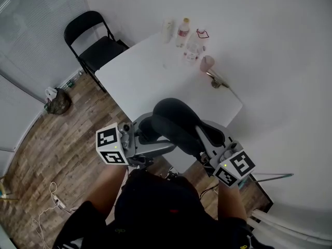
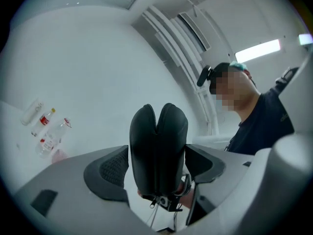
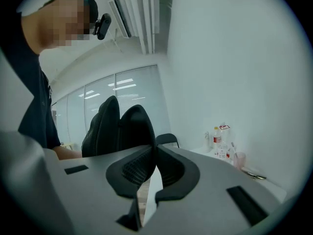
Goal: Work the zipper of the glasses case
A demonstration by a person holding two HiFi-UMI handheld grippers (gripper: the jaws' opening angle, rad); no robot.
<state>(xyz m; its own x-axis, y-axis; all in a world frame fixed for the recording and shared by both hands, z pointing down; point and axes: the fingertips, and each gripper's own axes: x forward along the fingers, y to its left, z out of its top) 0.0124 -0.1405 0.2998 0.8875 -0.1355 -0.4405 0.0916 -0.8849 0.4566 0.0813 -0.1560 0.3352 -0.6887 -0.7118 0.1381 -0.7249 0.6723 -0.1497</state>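
Head view: I hold the case (image 1: 179, 121) in the air between both tongs, over the near edge of the white bench (image 1: 129, 82) (no part of it touches the bench).
Left tongs (image 2: 156, 153): clamped onto the case, a dark pad (image 2: 113, 169) against each flank. In the left gripper view the case stands upright and end-on between them.
Zipper (image 2: 157, 124): runs up the middle of the end facing that camera, in a groove between two bulging halves. I cannot tell whether the teeth are joined.
Pull (image 2: 155, 203): a small metal piece hangs at the case's lower end, with a dark block just beside it that I cannot identify.
Right tongs (image 3: 155, 150): tips drawn together, with only a pale sliver of gap lower down between the pads. They meet right at the case's edge, and I cannot see what, if anything, they pinch.
Case in right gripper view: two dark lobes rise just behind the closed tips.
Marker cubes: one (image 1: 111, 145) at the lower left of the case, the other (image 1: 236, 166) at its lower right.
Far end of bench: bottles (image 1: 182, 31) and a pink cup (image 1: 207, 64) stand near the wall, well apart from the case.
Chair (image 1: 96, 38): black, at the bench's far left corner, on the wood floor (image 1: 57, 144).
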